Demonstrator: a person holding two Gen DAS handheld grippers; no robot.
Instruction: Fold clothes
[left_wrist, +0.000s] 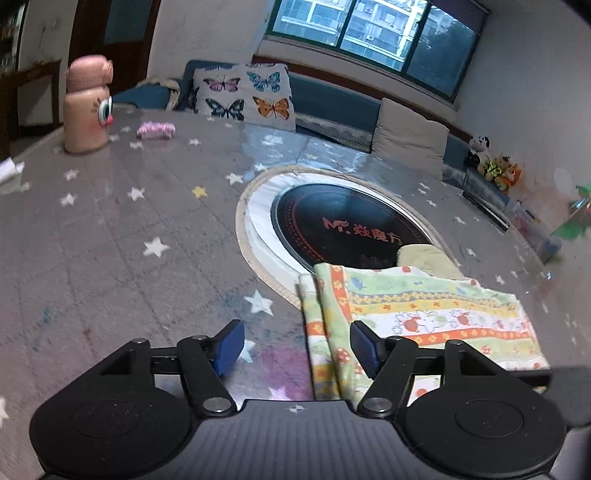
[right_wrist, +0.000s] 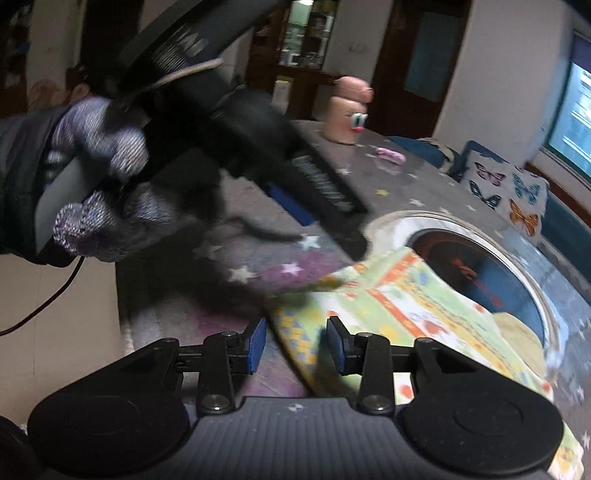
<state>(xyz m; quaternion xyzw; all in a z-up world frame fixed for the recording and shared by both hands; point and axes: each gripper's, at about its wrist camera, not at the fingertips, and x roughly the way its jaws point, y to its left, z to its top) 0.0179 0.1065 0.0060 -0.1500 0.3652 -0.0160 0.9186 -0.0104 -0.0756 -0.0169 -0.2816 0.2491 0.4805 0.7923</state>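
While both grippers hover with jaws parted and empty, the left gripper (left_wrist: 297, 349) and right gripper (right_wrist: 296, 345) flank the folded printed cloth (left_wrist: 417, 317) lying on the surface (left_wrist: 110, 240) beside the round cooktop (left_wrist: 340, 229); soft, light, limp fabric, probably best pinched at a layered corner.

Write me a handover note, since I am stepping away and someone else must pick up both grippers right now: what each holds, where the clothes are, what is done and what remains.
Left hand-held gripper: open, holding nothing, its blue pads straddling the left edge of the garment.
Right hand-held gripper: open, holding nothing, over the garment's near edge.
Colourful striped cartoon-print cloth garment: lies folded in layers on the grey star-patterned tablecloth, partly overlapping the round black inset cooktop. A beige cloth shows behind it.
Done: at least one fold.
Left: judge whether another fold is needed, then grip an edge.
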